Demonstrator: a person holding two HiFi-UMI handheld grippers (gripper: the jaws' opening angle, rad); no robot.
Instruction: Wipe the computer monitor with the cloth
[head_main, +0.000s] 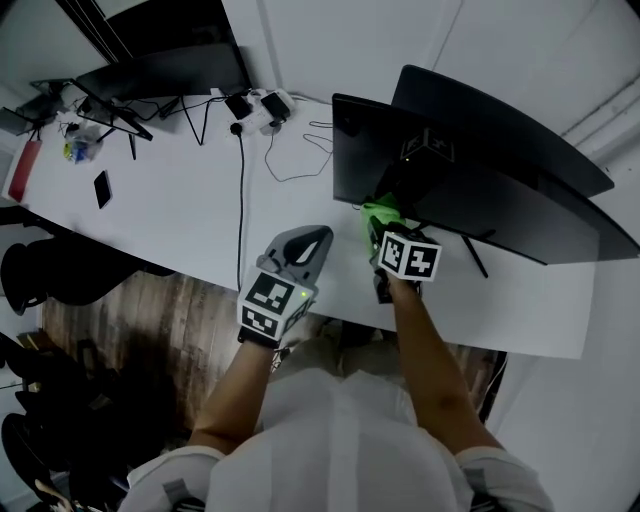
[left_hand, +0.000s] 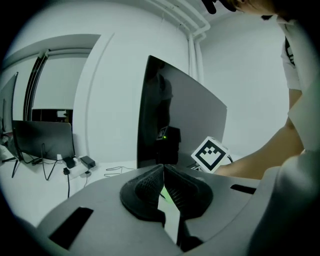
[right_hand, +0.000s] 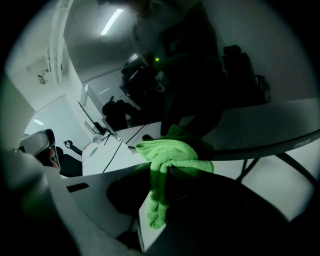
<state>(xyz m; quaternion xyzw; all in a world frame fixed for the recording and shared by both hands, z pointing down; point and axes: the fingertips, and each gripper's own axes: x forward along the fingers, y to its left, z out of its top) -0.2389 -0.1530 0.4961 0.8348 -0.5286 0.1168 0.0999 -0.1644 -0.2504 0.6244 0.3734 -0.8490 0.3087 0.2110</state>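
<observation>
At the desk's near edge: I hold both grippers over the white desk (head_main: 170, 210).
Right gripper (right_hand: 160, 186): its jaws are clamped on the green cloth (right_hand: 172, 155).
Cloth: bunched, and it sits against the lower left edge of the dark monitor (head_main: 500, 200).
Left gripper (left_hand: 163, 187): its jaws are pressed together with nothing between them, and I hold it apart from the monitor.

The soft microfibre cloth (right_hand: 172, 157) is plain bright green. The flat computer monitor (head_main: 400, 170) has a glossy black screen. The rectangular desk top (head_main: 180, 215) is white. The left gripper (left_hand: 163, 172) has a grey shell and black, finely dimpled pads (left_hand: 145, 192). The marker cubes (head_main: 410, 258) are white with black square patterns. The plank floor (head_main: 140, 320) shows brown wood grain.
</observation>
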